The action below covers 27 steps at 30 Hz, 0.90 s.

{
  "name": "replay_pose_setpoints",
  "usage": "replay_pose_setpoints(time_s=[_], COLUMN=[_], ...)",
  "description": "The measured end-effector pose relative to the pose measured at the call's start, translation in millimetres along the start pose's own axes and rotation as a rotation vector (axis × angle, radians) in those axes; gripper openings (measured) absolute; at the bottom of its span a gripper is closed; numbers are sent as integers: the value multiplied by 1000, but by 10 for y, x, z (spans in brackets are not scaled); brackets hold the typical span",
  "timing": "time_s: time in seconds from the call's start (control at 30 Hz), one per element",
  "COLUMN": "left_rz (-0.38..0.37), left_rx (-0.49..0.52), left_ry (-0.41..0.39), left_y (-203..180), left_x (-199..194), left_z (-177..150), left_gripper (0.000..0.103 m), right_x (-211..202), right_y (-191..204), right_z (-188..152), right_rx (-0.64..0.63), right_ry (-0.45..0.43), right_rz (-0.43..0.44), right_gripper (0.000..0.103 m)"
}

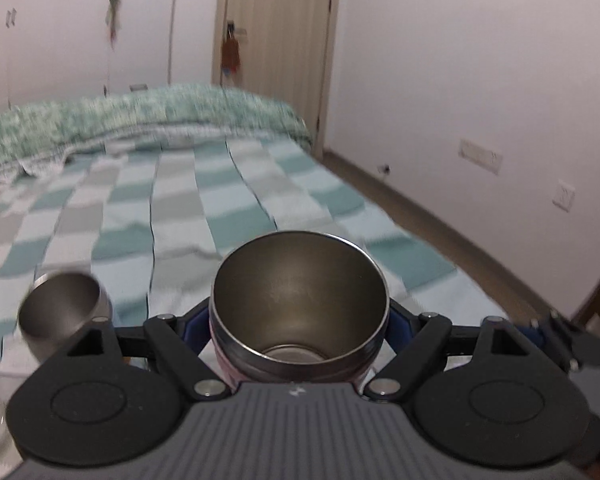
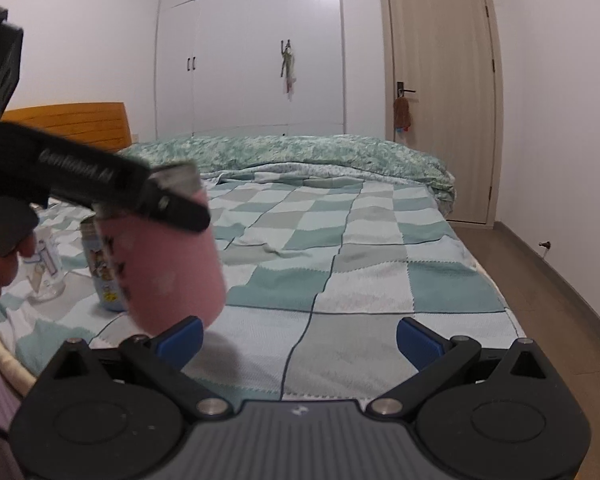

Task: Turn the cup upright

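Note:
My left gripper (image 1: 299, 316) is shut on a pink cup with a steel inside (image 1: 300, 300). The cup's open mouth faces the camera, tilted up and forward. In the right wrist view the same pink cup (image 2: 172, 260) hangs in the air above the bed at the left, mouth up and leaning, held by the left gripper (image 2: 168, 204). My right gripper (image 2: 298, 338) is open and empty, low over the bed's near edge, to the right of the cup.
A checked teal and white bedspread (image 2: 340, 248) covers the bed. A second steel cup (image 1: 64, 308) lies at the left. A blue patterned cup (image 2: 100, 276) and a clear glass (image 2: 46, 268) stand on the bed. A door (image 2: 440, 92) and wardrobe (image 2: 252, 48) are behind.

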State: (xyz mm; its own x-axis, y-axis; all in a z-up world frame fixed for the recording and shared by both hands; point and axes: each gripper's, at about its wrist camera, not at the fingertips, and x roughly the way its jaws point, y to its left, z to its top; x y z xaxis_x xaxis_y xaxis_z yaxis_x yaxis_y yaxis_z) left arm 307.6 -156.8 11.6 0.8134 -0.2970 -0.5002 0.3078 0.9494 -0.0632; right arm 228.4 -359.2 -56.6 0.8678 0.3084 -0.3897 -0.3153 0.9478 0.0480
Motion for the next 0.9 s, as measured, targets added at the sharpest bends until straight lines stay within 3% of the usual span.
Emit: replay_pose_setpoints(time_s=[0.13, 0.27, 0.33, 0.53, 0.57, 0.63, 0.7, 0.9], left_rz=[21, 52, 76, 56, 65, 71, 72, 124], left_rx=[-7, 21, 66, 51, 45, 48, 61, 58], left_ry=[-27, 62, -2, 23, 20, -50, -131, -253], left_y=[-16, -2, -11, 62, 65, 50, 1, 32], left_x=[124, 554, 630, 654, 621, 436, 146, -632], left_z=[18, -251, -379, -330, -329, -325, -302, -297], left_gripper=[84, 84, 84, 86, 87, 103, 103, 103], right_x=[61, 150, 191, 135, 111, 55, -42, -427], right_y=[-6, -18, -33, -19, -3, 48, 108, 438], right_z=[8, -47, -84, -122, -121, -97, -84, -16], right_rx=[-4, -4, 7, 10, 12, 9, -3, -30], right_ry=[-12, -10, 5, 5, -2, -18, -44, -124], right_rz=[-12, -21, -30, -52, -53, -52, -47, -35], right_gripper=[103, 103, 103, 103, 103, 103, 103, 103])
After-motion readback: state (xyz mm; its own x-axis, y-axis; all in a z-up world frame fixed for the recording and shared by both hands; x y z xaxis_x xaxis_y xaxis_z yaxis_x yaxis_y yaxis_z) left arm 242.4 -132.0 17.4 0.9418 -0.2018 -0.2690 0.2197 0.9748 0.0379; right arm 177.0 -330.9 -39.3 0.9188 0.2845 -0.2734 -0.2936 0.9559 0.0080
